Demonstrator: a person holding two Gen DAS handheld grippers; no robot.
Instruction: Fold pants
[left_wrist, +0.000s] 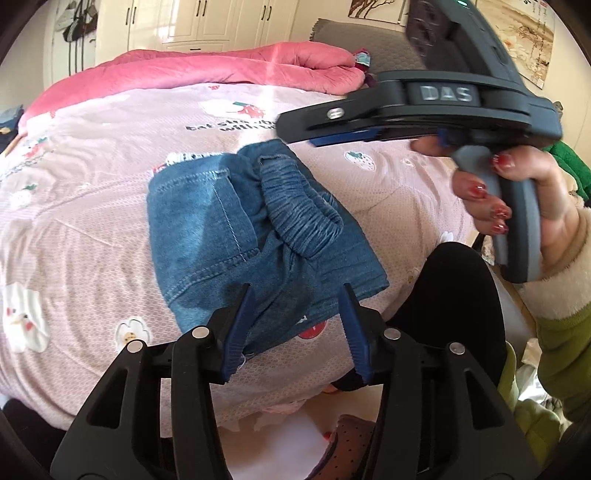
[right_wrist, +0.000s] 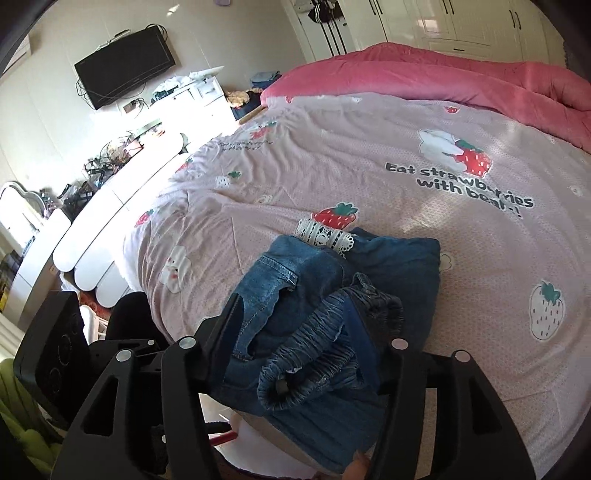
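Pants (left_wrist: 236, 236): blue denim, folded into a compact bundle, ribbed elastic waistband (left_wrist: 299, 210) bunched on top, lace trim at far edge. Long axis in left wrist view runs near-to-far, waistband toward right. Bundle lies on pink strawberry bedspread (left_wrist: 74, 229) near bed's front edge. Left gripper (left_wrist: 299, 332) wide open, empty, over near hem. Right gripper (right_wrist: 295, 343) straddles waistband; grip unclear.
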